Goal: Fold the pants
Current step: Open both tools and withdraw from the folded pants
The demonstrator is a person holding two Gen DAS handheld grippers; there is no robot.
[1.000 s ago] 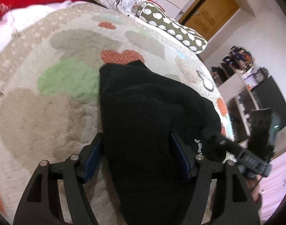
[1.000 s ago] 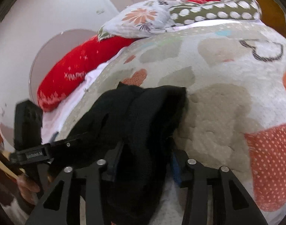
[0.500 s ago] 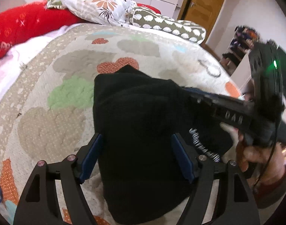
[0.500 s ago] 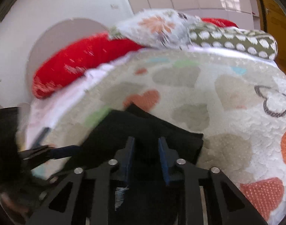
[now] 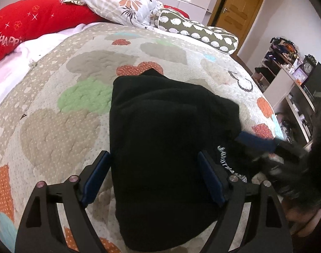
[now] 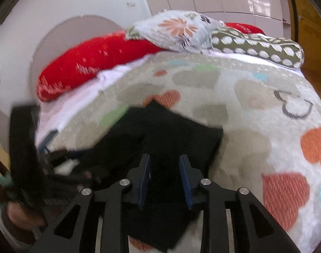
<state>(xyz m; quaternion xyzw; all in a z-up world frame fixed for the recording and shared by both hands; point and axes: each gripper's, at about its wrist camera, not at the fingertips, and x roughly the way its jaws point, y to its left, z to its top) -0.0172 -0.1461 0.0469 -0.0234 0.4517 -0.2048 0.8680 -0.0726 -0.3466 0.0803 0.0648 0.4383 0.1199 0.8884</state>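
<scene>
The black pants [image 5: 160,139] lie folded in a thick bundle on the heart-patterned quilt [image 5: 55,116]. White lettering shows on their right edge. My left gripper [image 5: 154,172] is wide open, its blue pads straddling the bundle's near part. My right gripper [image 6: 164,168] is partly open just above the near edge of the pants [image 6: 171,130], with a gap between its blue pads and nothing held. The right gripper also shows blurred in the left wrist view [image 5: 259,141], at the bundle's right edge. The left gripper shows blurred in the right wrist view [image 6: 46,141].
A red bolster [image 5: 23,27], a floral pillow [image 5: 122,2] and a dotted olive pillow [image 5: 198,33] lie at the head of the bed. A wooden door [image 5: 238,8] and cluttered shelves [image 5: 286,69] stand to the right. The quilt's right edge drops off near the shelves.
My right gripper let go of the fold of pants, closed narrower, then opened a little and drew back to the bundle's right edge. The pants have settled flatter. My left gripper stays open.
</scene>
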